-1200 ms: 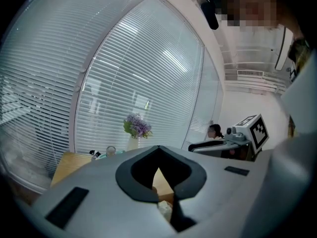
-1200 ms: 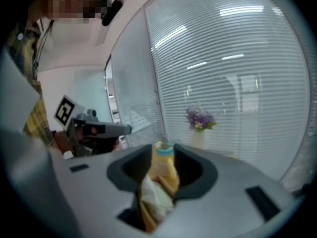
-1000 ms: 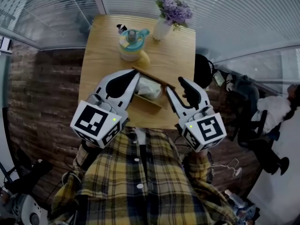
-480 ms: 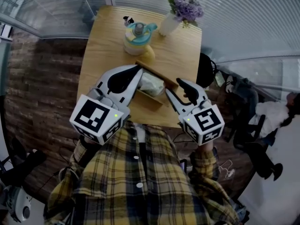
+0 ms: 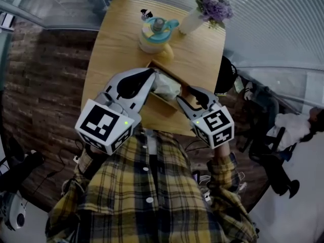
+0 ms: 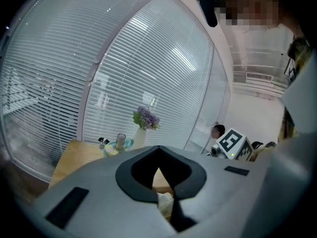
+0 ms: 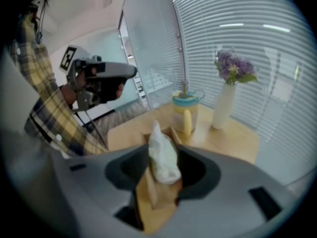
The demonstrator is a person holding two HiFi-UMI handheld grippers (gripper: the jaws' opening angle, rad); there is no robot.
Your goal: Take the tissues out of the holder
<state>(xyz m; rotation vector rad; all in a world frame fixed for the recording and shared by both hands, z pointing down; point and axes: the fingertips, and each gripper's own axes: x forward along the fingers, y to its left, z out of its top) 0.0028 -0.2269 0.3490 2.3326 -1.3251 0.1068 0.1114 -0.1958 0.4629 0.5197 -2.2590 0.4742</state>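
Head view: high overhead, facing steeply down past the person's plaid shirt (image 5: 147,196) onto the desk (image 5: 109,54). The whole desk top is in frame, with both grippers low and central.

Left gripper view: low, close behind the fingers (image 6: 99,192) of the left gripper (image 5: 151,76), facing across the desk to the blinds (image 6: 124,73).

Right gripper view: set likewise behind the right gripper (image 5: 185,96), turned somewhat left.

Shared by all three: the flower vase (image 5: 191,22) and cup (image 5: 154,34). Each gripper view also catches the opposite gripper.
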